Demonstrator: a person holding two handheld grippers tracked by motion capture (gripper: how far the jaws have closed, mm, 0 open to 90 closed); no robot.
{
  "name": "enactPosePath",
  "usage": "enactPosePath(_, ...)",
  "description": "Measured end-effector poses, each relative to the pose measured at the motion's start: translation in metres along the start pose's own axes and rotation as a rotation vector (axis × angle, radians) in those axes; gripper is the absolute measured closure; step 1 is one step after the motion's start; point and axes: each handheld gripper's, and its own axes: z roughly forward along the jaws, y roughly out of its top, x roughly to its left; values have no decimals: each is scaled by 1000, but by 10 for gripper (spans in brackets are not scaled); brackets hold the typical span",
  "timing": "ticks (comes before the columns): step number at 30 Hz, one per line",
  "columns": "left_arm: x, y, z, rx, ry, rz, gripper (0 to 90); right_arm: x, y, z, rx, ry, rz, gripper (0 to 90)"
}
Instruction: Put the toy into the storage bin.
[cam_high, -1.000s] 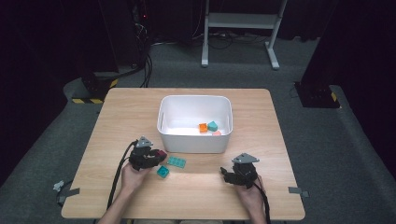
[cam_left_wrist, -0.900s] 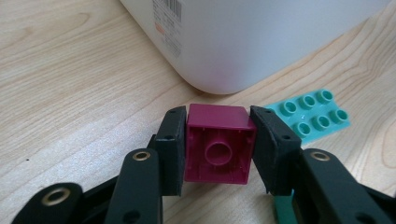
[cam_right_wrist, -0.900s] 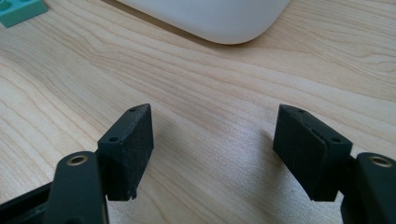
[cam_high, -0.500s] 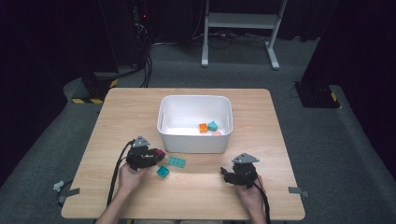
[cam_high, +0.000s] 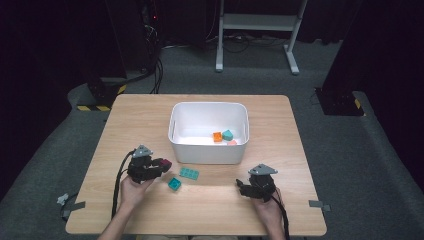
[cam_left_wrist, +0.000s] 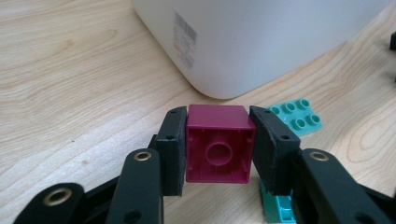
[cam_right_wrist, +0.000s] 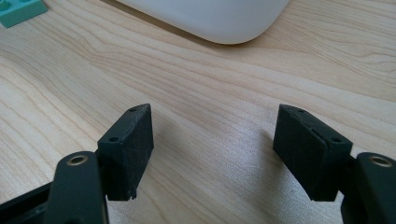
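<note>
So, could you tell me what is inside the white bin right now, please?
Inside the white bin, toward its right side, lie an orange block, a teal block and a pinkish piece. The near wall hides part of the pinkish piece and the floor just behind it.

wooden table (cam_high: 150, 117): white bin (cam_high: 209, 150), perhaps two teal bricks (cam_high: 188, 173).
</note>
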Motion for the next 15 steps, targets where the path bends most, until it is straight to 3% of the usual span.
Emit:
enactPosePath(4,2,2,-4,-10,0,-18,585,0,0,0,0,0,0,285)
enactPosePath(15,3,10,-11,-31,22,-15,585,0,0,0,1,0,0,285)
